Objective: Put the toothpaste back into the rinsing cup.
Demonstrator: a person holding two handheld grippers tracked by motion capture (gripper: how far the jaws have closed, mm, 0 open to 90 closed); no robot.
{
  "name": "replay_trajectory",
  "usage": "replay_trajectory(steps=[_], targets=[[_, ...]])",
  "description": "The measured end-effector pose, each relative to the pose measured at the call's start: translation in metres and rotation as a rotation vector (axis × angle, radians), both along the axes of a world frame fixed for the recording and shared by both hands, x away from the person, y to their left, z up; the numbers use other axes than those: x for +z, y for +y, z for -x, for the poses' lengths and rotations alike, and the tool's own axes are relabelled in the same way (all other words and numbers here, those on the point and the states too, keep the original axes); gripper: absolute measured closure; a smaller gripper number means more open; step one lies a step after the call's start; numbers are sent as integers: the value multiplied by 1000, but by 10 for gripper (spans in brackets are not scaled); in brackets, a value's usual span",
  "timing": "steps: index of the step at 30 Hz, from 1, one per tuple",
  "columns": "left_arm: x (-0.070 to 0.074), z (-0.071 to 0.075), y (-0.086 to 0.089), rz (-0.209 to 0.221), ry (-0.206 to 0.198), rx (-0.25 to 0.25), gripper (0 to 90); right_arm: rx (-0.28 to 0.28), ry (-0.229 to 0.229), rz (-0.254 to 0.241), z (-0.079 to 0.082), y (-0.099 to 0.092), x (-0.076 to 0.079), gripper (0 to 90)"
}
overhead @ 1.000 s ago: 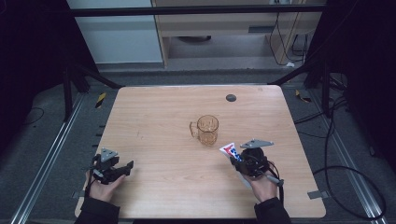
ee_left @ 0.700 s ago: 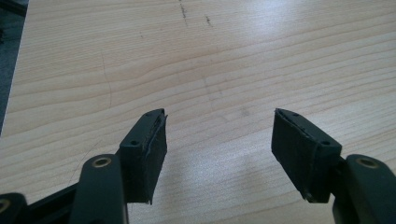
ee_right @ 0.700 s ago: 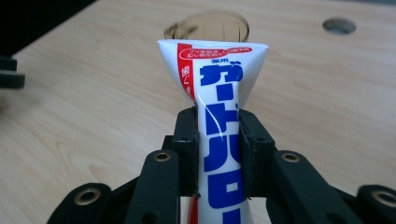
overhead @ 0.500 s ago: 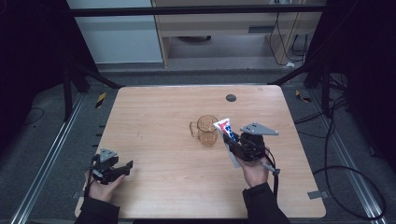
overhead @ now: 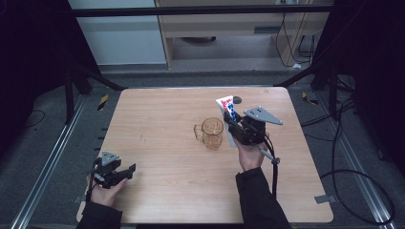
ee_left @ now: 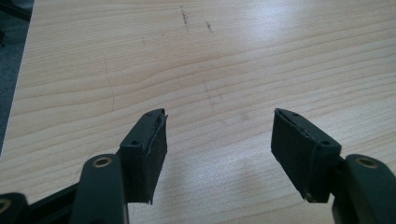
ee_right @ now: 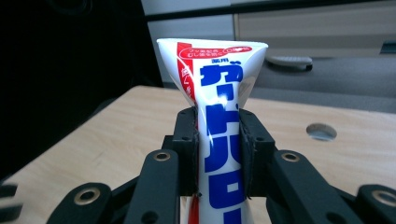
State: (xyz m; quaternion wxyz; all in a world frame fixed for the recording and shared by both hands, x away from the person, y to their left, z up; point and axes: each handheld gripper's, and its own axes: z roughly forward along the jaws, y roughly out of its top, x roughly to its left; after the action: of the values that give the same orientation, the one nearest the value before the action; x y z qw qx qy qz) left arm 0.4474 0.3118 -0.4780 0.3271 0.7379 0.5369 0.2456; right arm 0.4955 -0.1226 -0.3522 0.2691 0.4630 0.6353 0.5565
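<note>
My right gripper [overhead: 232, 121] is shut on a white toothpaste tube [overhead: 226, 107] with blue and red print, held upright with its flat crimped end up. In the right gripper view the tube [ee_right: 219, 112] stands pinched between the two black jaws of the gripper [ee_right: 218, 154]. It hangs just right of a clear amber glass mug [overhead: 212, 132] with a handle on its left, standing mid-table. My left gripper [overhead: 125, 171] rests low at the table's near left corner, open, with bare wood between its pads [ee_left: 149, 149].
The wooden table [overhead: 157, 119] has a round cable hole [overhead: 237, 100] near its far edge, just behind the tube. Black frame bars and cabinets stand beyond the table. A cable [overhead: 274, 176] trails from the right gripper along the forearm.
The right gripper has carried the tube up and away from the near right side toward the mug, turning it upright. The left gripper has stayed put.
</note>
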Motion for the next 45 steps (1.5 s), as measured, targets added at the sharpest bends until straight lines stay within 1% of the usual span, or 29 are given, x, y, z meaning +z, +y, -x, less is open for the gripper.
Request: replay_trajectory(steps=[4,6,8,14,18,20,21,25,30,31,37,39,45], targets=[[0,0,1,1,0,1,350,-18,-33,-36,-11,5,4,718],[0,0,1,2,0,2,350,-26,-54,-40,-15,7,5,717],[0,0,1,2,-2,3,350,-34,-65,-50,-21,10,7,717],[0,0,1,3,-1,1,350,-47,-73,-54,-34,17,7,717],[0,0,1,4,-2,1,350,-52,-85,-60,-43,23,4,716],[0,0,1,5,-2,1,351,-56,-88,-63,-45,24,3,716],[0,0,1,5,-1,3,351,-67,-95,-73,-48,26,1,716],[0,-1,1,5,-1,2,351,-73,-93,-95,-55,29,-2,715],[0,-1,1,7,-1,2,351,-74,-91,-97,-64,36,-10,715],[0,-1,1,7,-1,2,351,-73,-85,-100,-67,38,-12,715],[0,-1,2,7,0,4,351,-73,-70,-94,-78,45,-24,714],[0,-1,2,8,0,3,351,-72,-56,-100,-81,48,-28,714],[0,-1,2,9,-1,4,352,-76,-39,-90,-89,53,-40,714]])
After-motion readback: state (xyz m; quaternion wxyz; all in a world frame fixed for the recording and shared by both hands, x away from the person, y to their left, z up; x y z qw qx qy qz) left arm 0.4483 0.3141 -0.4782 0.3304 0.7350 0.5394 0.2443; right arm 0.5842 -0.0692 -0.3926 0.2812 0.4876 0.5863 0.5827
